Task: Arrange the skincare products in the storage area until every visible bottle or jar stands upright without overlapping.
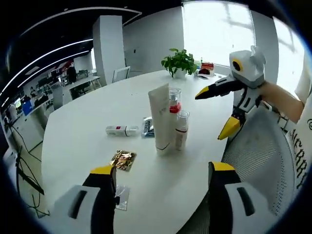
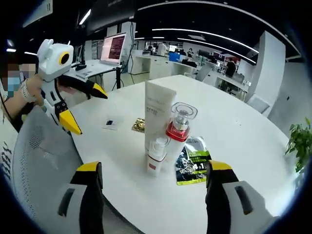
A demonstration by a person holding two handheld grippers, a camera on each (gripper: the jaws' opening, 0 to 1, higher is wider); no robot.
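In the left gripper view, the left gripper sits with jaws wide apart, holding nothing. Straight ahead between the jaws stands a tight cluster: a tall white tube, a red-collared bottle behind it and a small pump bottle touching its side. A white tube lies flat beyond the left jaw, so that one still needs standing up. A gold sachet lies just past the left jaw. In the right gripper view, the right gripper is spread open too, same trio dead ahead, with a green sachet by the right jaw. The risk: those three stand so close that nudging one probably topples the rest.
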